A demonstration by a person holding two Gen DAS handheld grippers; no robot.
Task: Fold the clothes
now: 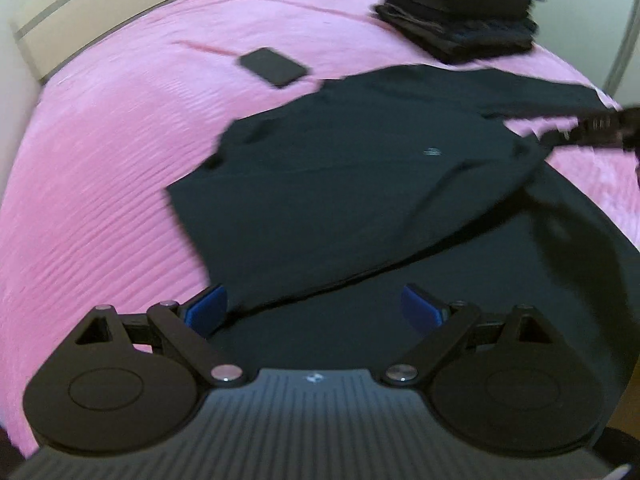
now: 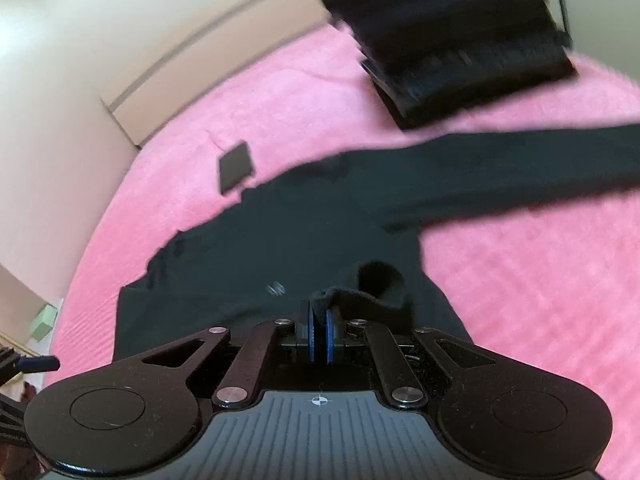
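The right gripper (image 2: pixel 319 328) pinches the black shirt's (image 2: pixel 256 248) cuff at lower centre; the left gripper (image 1: pixel 316 306) gapes wide over cloth.

The left gripper (image 1: pixel 316 304) hangs low with its blue-padded fingers (image 1: pixel 208 308) spread wide apart, nothing between them. The right gripper (image 2: pixel 319 334) has its blue pads (image 2: pixel 306 336) drawn close together, pinching a fold of black garment (image 2: pixel 248 248). In the left wrist view, the right gripper (image 1: pixel 600 126) reaches in from the far right edge, blurred.
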